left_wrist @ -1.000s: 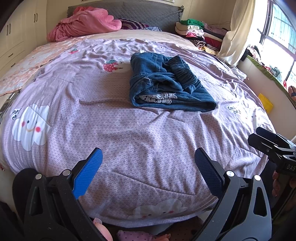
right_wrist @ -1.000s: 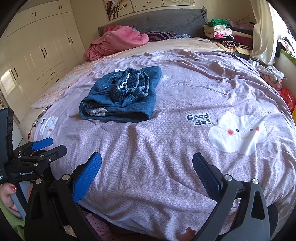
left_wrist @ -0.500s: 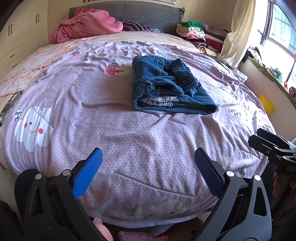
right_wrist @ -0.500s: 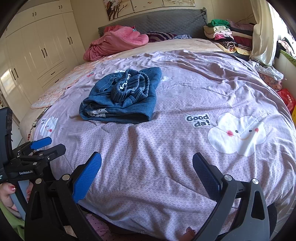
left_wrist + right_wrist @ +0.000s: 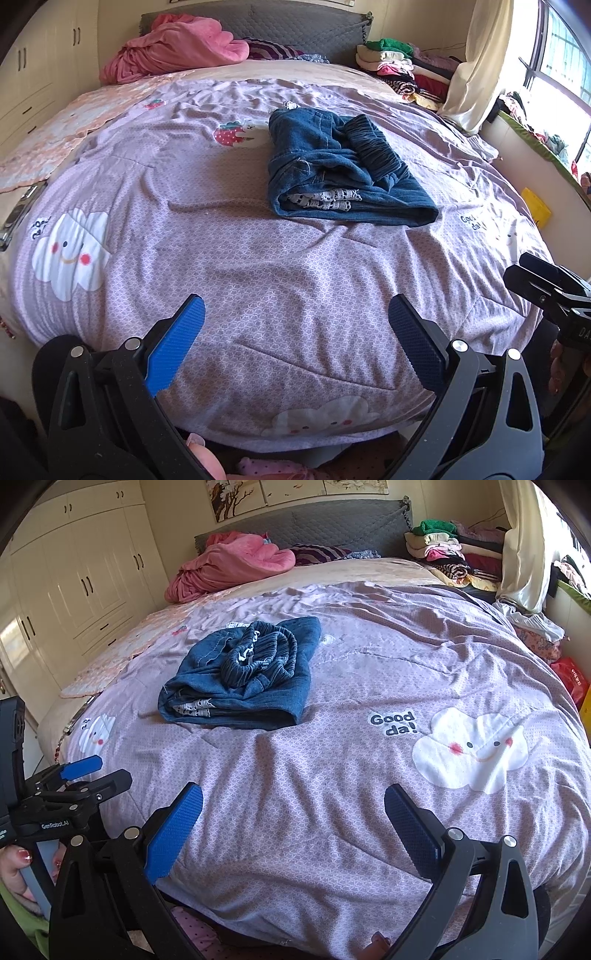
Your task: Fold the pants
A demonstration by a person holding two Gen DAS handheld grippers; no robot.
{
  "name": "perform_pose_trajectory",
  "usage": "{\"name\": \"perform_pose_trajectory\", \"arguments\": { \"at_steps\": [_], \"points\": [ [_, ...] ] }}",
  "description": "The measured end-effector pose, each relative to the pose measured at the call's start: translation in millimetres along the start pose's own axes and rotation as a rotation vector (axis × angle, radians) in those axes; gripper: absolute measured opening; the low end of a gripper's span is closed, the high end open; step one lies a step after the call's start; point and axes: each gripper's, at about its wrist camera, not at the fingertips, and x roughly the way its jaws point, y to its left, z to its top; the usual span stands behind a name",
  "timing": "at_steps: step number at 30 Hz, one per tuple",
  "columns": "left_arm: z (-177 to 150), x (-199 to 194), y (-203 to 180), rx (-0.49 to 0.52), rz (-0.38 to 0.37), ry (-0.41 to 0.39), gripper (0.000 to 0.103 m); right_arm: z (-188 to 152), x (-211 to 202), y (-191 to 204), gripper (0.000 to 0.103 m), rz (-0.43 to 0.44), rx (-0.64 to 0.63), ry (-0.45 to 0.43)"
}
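A pair of small blue denim pants [image 5: 343, 177] lies folded in a bundle on the purple bedcover [image 5: 258, 280], waistband on top, white lace lining showing at the near edge. It also shows in the right wrist view [image 5: 243, 679]. My left gripper [image 5: 295, 332] is open and empty, held back over the bed's near edge. My right gripper [image 5: 293, 816] is open and empty, also well short of the pants. Each gripper shows in the other's view, the right one [image 5: 546, 284] at the right edge and the left one [image 5: 85, 775] at the left edge.
A pink blanket [image 5: 177, 48] lies by the grey headboard [image 5: 332, 524]. A stack of folded clothes [image 5: 399, 66] sits at the far right corner. White wardrobes [image 5: 74, 590] stand on the left. A curtain and window [image 5: 524, 59] are on the right.
Both grippers stay open and empty. The left wrist view has shifted slightly, so the pants sit a little closer and more to the right.
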Motion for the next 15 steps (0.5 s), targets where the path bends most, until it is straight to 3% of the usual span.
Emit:
{"name": "perform_pose_trajectory", "arguments": {
  "at_steps": [15],
  "points": [
    [-1.5, 2.4, -1.7, 0.006, 0.008, 0.005, 0.093, -0.2, -1.0, -0.2, 0.098, -0.007, 0.002, -0.003]
  ]
}}
